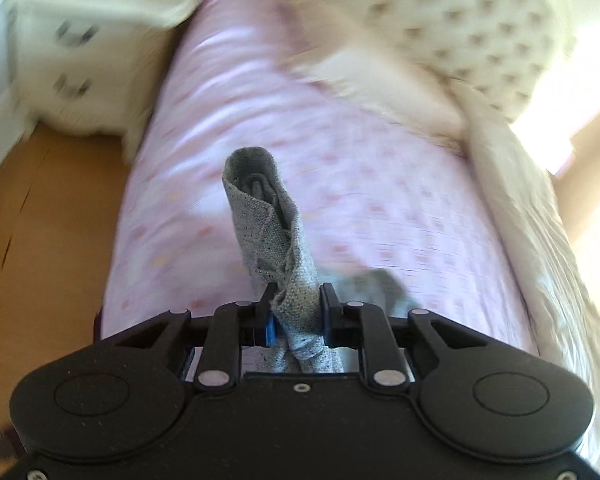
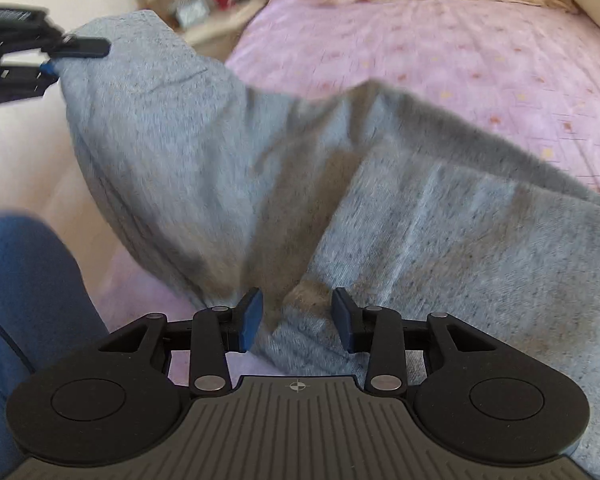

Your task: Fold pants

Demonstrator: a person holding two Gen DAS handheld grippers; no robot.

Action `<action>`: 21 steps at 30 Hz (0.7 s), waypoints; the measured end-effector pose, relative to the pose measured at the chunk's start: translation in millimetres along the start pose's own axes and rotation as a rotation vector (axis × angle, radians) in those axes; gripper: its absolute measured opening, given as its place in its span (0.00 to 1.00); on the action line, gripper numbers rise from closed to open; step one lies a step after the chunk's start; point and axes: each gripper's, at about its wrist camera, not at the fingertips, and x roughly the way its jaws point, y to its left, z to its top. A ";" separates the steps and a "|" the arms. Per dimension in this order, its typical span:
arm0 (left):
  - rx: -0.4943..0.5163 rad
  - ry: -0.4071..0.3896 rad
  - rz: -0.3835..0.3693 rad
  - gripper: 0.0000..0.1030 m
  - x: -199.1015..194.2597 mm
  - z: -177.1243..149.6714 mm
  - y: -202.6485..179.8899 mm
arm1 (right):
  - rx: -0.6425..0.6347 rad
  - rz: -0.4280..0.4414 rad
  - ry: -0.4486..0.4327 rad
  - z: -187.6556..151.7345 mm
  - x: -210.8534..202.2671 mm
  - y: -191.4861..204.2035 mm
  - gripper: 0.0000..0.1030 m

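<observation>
Nearest, low in the frame: left gripper (image 1: 296, 300), black and hard, pinched tight on a bunched end of the grey sweatpants (image 1: 268, 216). Right gripper (image 2: 298, 314) half wide, blue pads (image 2: 250, 316) either side of a fold, grip unclear. Soft, speckled, floppy knit, draped over the pink patterned bedspread (image 2: 460, 64). Best now: lift high, keep hold, lay edge to edge, smooth flat.
</observation>
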 end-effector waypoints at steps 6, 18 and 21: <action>0.229 -0.014 -0.132 0.23 -7.6 -14.2 -94.7 | 0.243 -0.097 -0.110 5.6 -38.2 -54.5 0.36; 0.357 0.150 -0.245 0.18 54.1 -44.7 -180.8 | 0.590 -0.243 -0.420 -19.6 -97.1 -133.7 0.37; 0.307 0.133 -0.160 0.19 61.6 -35.4 -157.7 | 0.583 -0.182 -0.376 -12.0 -77.2 -139.3 0.47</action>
